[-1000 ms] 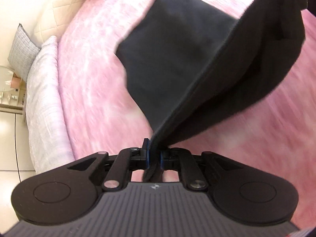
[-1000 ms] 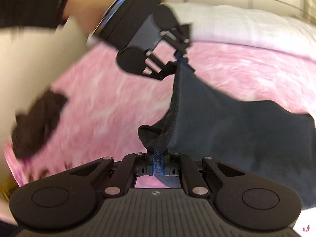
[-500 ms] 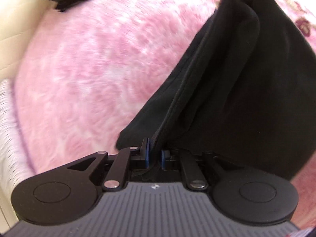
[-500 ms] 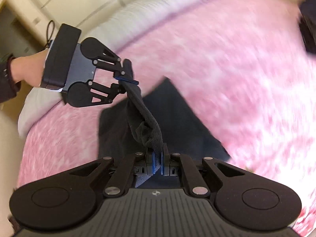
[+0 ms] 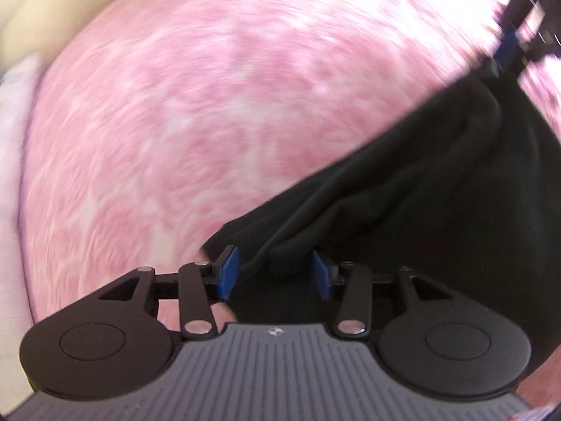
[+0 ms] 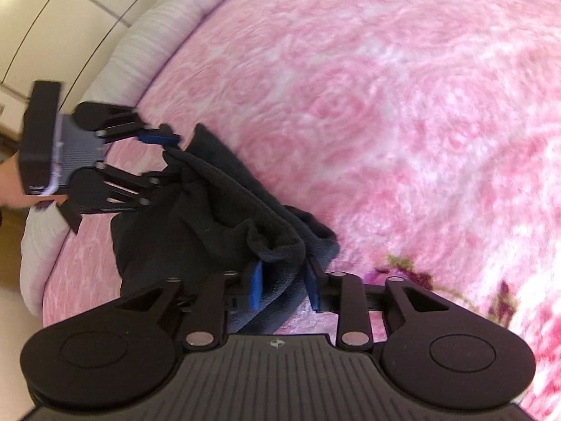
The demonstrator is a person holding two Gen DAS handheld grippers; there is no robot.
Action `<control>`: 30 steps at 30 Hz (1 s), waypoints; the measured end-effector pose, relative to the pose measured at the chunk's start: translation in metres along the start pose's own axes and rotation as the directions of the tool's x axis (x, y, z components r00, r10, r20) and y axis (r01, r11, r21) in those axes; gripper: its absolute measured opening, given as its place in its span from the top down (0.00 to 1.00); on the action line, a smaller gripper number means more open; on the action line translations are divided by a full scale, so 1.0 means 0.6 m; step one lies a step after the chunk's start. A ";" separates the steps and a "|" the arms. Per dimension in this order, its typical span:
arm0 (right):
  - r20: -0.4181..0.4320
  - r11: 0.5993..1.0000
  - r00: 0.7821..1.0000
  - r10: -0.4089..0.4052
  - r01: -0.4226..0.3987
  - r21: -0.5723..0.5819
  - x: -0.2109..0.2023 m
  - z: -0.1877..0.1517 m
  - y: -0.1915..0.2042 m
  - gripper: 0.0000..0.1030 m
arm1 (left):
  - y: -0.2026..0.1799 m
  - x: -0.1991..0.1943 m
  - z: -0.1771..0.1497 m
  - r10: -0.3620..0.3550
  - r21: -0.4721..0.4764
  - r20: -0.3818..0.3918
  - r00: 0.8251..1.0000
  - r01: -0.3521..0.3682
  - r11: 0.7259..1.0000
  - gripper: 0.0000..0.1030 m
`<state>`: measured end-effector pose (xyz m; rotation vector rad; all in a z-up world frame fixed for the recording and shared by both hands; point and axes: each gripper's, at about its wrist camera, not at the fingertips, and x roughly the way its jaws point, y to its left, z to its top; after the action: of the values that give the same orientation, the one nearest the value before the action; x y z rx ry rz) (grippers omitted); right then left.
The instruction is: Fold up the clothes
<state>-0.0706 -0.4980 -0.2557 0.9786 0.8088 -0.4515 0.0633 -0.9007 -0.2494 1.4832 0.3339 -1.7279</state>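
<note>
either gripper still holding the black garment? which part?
Neither grips it. Both jaws are opening: left gripper and right gripper each straddle a bunched edge of the black garment, pads apart.

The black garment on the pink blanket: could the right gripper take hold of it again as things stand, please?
Probably yes. The black garment lies bunched between the opening jaws of the right gripper, with nothing else in the way on the pink blanket.

A pink rose-patterned blanket (image 6: 385, 105) covers the bed — a pale quilted bedspread (image 6: 147, 24) edges it.
</note>
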 end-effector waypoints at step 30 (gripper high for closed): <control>0.089 0.997 0.993 -0.071 0.071 -0.003 -0.023 -0.008 0.028 0.71 | -0.034 -0.053 -0.088 -0.058 -0.447 0.094 0.994 0.094 0.889 0.64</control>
<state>-0.0698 -0.4857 -0.2373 0.9200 0.7656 -0.5502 0.0844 -0.8401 -0.2409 1.0707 0.7090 -1.6225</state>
